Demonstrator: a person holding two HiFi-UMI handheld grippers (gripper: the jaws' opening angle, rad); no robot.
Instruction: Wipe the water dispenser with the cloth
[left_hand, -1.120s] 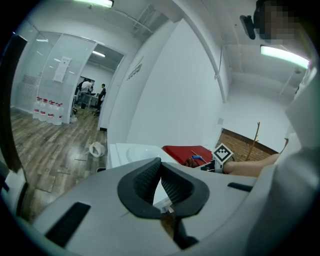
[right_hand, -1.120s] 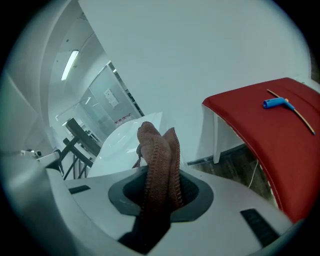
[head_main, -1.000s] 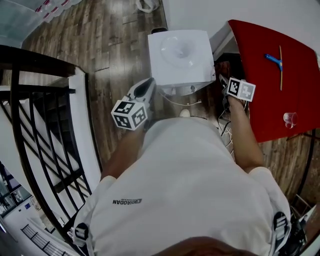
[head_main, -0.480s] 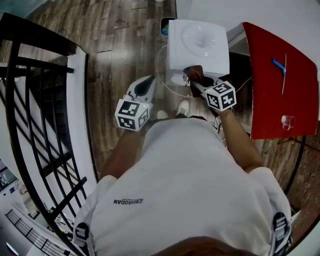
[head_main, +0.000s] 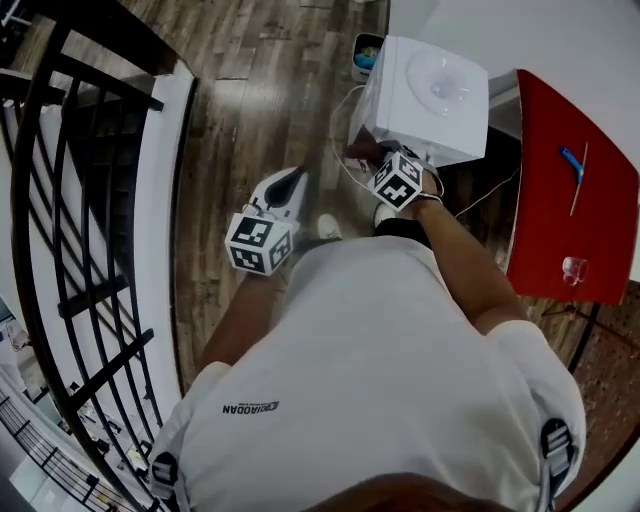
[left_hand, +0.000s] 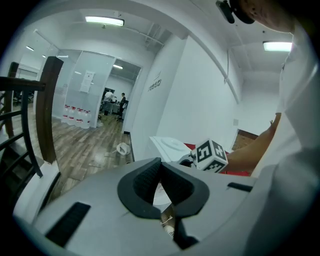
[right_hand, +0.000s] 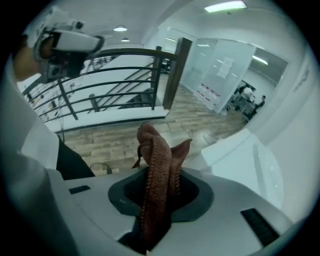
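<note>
My right gripper (right_hand: 161, 186) has its jaws clamped on the cloth (right_hand: 156, 150). A brown knitted fold stands up out of them, loose at the top. The dispenser (head_main: 425, 90) stands by the wall just ahead of me, white top bare. In the head view the cloth sits close against its upper front edge, though I cannot tell whether it touches.

My left gripper (left_hand: 160, 167) hangs low at my side, well apart from the dispenser, its jaws pressed together on nothing.

To wipe well, I judge the loose fold must meet the plastic first, not my jaw tips, which would scrape and clean nothing. I should tilt the right gripper so the cloth lies flat on the panel, then press lightly so the fold spreads. Long overlapping strokes from the top downward should work, so dirt runs off cleaned areas. The grip looks firm enough. If the fold bunches, I should lift off and lay it down again. The left could brace the dispenser's side — it looks light enough to shift under pressure.
</note>
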